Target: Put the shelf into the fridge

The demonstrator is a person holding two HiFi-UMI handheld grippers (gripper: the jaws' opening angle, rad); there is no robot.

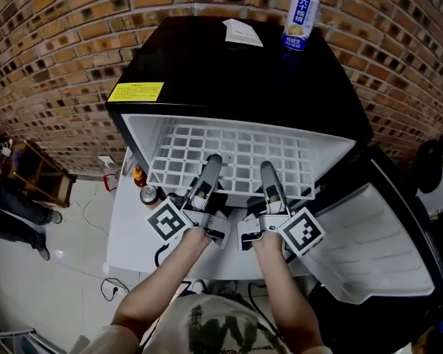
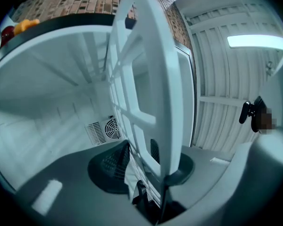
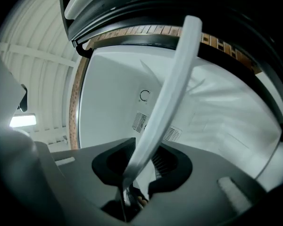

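Reaching both grippers into the open black fridge [image 1: 207, 72]. Straddling the near edge of the white lattice shelf [image 1: 236, 153] with the left gripper [image 1: 213, 162], jaws parted, pads not pressing on it. Doing likewise just to the right with the right gripper [image 1: 267, 168], jaws apart around the same edge. Lying level inside the white compartment, near edge at the opening. Standing swung open at the right: the door [image 1: 376, 249]. Sitting on the far top: a drink can [image 1: 300, 19] and a paper [image 1: 243, 32].
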